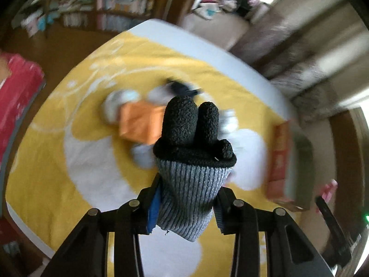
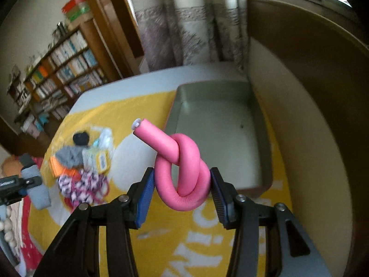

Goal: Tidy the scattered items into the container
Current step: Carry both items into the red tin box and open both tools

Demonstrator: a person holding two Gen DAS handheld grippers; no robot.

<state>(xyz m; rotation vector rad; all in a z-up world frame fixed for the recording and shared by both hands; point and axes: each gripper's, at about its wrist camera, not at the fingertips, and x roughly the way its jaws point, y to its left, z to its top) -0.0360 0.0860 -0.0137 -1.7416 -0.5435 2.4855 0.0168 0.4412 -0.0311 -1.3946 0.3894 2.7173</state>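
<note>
In the left wrist view, the left gripper [image 1: 184, 198] has its jaws squeezed on a grey and black glove [image 1: 191, 161], held up over the yellow cloth [image 1: 57, 161].

In the right wrist view, the right gripper [image 2: 182, 185] jaws pinch a knotted pink foam tube [image 2: 182, 164] just in front of the green box [image 2: 219, 127].

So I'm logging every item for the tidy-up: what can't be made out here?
- Left wrist view: the pile beyond the glove is motion-blurred, and the glove held in the left tongs covers its middle.
- Left wrist view: the container is blurred and seen edge-on, inside hidden.
- Right wrist view: the pile's small items are too blurred to name; the pink foam knot hides the container's near corner.
</note>
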